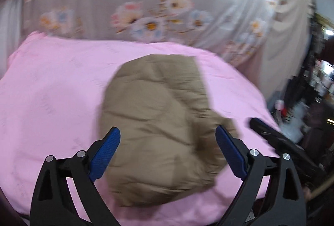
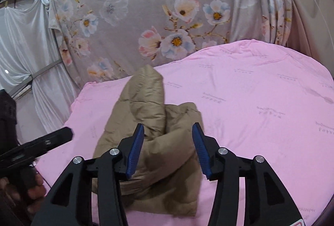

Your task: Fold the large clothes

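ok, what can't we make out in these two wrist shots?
- Left wrist view: motion blur smears the tan jacket and floral curtain; fold edges unreadable.
- Right wrist view: jacket's near edge hidden behind the right gripper.
- Both: pink sheet cut off by the lens edge; what lies under it is unseen.

A pink sheet [image 2: 261,88] covers the flat surface from the near edge to the flowered curtain hanging at the far side. Faint printed lettering dots the sheet. On it lies a tan padded jacket [image 2: 158,142], bunched and partly folded, one puffy part standing up toward the far side. In the left wrist view the jacket [image 1: 154,113] rests near the sheet's [image 1: 52,100] near edge.
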